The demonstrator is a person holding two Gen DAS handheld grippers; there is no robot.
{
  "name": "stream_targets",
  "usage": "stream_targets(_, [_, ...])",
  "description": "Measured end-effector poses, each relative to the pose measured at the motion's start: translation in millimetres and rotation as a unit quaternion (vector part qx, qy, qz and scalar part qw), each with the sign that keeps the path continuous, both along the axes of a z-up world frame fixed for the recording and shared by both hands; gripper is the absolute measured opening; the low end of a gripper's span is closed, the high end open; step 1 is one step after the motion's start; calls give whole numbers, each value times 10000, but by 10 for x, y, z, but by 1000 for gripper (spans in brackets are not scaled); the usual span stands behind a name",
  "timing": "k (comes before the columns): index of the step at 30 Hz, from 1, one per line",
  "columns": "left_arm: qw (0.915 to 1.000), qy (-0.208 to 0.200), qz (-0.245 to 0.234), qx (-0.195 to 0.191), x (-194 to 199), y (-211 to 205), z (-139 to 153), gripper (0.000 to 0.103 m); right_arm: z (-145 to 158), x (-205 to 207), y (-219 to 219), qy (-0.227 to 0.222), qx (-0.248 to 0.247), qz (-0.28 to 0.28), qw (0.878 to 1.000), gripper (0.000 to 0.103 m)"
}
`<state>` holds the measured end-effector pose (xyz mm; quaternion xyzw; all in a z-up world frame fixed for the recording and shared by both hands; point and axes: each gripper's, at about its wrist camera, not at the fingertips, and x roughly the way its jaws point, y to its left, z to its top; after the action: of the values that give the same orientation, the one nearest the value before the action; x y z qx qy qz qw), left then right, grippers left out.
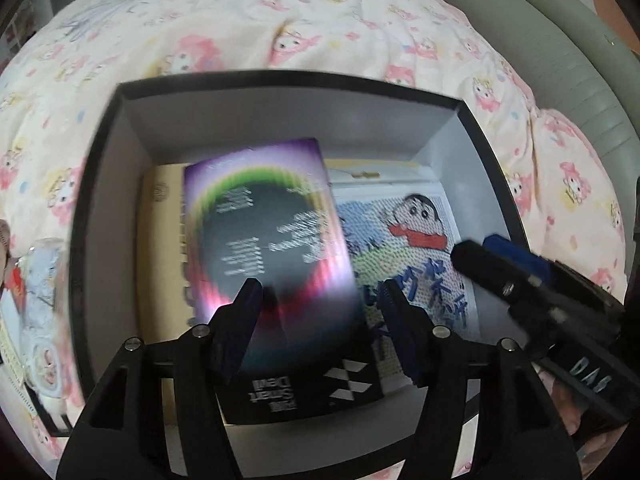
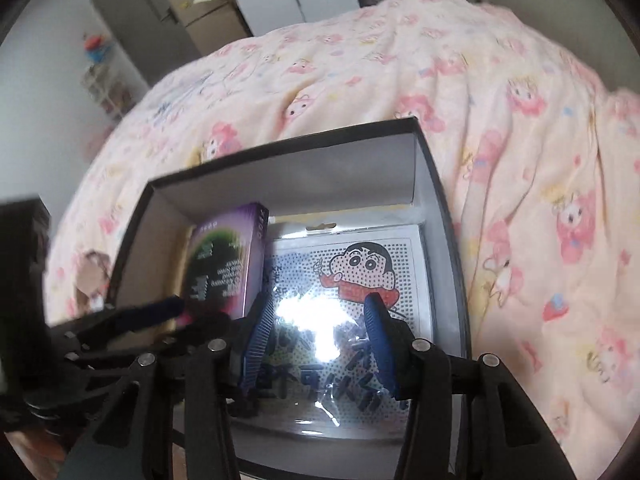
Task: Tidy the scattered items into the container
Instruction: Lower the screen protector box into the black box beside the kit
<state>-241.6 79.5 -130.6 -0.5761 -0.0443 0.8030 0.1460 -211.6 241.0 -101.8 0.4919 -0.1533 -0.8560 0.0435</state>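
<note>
A black box with white inner walls [image 1: 280, 78] [image 2: 280, 144] sits on the bed. Inside it, a shiny purple-and-black carton [image 1: 264, 232] [image 2: 224, 256] leans tilted over a beige flat item [image 1: 160, 240]. A cartoon pegboard packet [image 1: 404, 224] [image 2: 360, 264] lies flat on the right. My left gripper [image 1: 320, 300] [image 2: 200, 312] is open over the carton's near end, its pads not pressing on it. My right gripper [image 2: 320, 320] [image 1: 478, 246] hangs open above the packet, with only glare on the plastic between its fingers.
A pink cartoon-print blanket [image 1: 280, 20] [image 2: 520, 160] surrounds the box. A pale wrapped packet [image 1: 40, 300] lies left of the box. A grey-green cushion [image 1: 552, 48] is at the far right. Cupboards and a cardboard box [image 2: 204, 8] stand beyond the bed.
</note>
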Motion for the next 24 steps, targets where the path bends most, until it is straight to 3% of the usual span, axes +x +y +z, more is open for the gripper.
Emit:
stream_targets(3, [9994, 34, -92, -322, 30, 140, -71, 63, 37, 4, -3, 106, 80, -64, 9999, 44])
stream_targets(7, [9931, 148, 125, -1156, -11, 286, -168, 64, 17, -77, -184, 80, 183, 156, 9997, 44])
stream_targets(13, [9869, -89, 640, -1476, -52, -39, -231, 62, -177, -75, -262, -291, 91, 352, 9989, 44])
stream_targets(14, [9864, -191, 696, -1476, -63, -114, -253, 59, -194, -82, -278, -327, 104, 356, 9988, 44])
stream_targets(16, [9914, -372, 727, -1023, -80, -249, -241, 58, -195, -145, -320, -349, 94, 416, 9985, 44])
stream_targets(19, [9957, -327, 639, -586, -119, -336, -111, 57, -144, -364, -401, -400, 96, 579, 9975, 44])
stream_targets(21, [9967, -166, 630, -482, -188, -364, -36, 55, -115, -530, -481, -398, 225, 728, 9963, 44])
stream_targets(24, [9964, -25, 737, -429, -397, -408, 5, 44, -141, -761, -523, -423, 324, 722, 9960, 44])
